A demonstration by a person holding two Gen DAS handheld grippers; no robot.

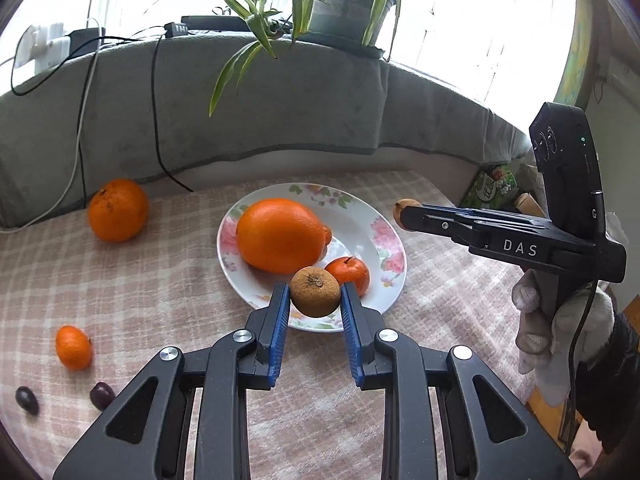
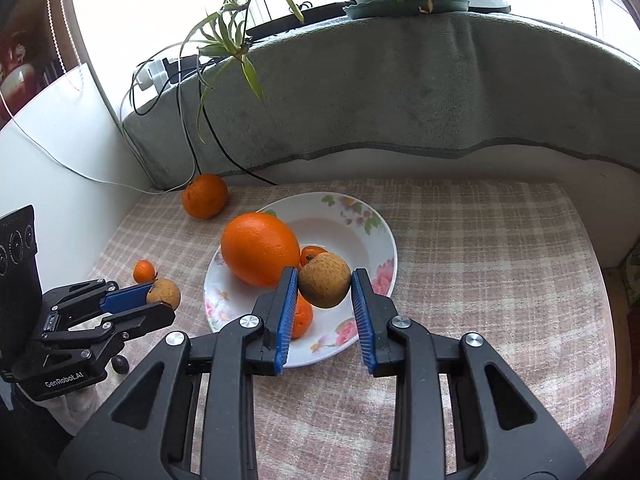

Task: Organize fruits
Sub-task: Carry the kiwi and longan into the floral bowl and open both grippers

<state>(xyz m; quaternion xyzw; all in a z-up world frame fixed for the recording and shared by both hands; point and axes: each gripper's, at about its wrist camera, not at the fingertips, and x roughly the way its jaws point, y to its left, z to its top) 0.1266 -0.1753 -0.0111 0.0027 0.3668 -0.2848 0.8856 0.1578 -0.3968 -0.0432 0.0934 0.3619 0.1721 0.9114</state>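
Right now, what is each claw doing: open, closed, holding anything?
Left claw: closed on a brown fruit, above the plate's near rim.
Right claw: closed on another brown fruit, above the plate.

I see the plate (image 2: pixel 376 236) open on its right half; the big orange (image 2: pixel 259 249) and two small ones crowd its left; the checked cloth (image 2: pixel 500 280) right of it lies free; trailing plant leaves (image 2: pixel 224 46) and cables (image 2: pixel 192 136) hang behind; loose fruit dots the left side.
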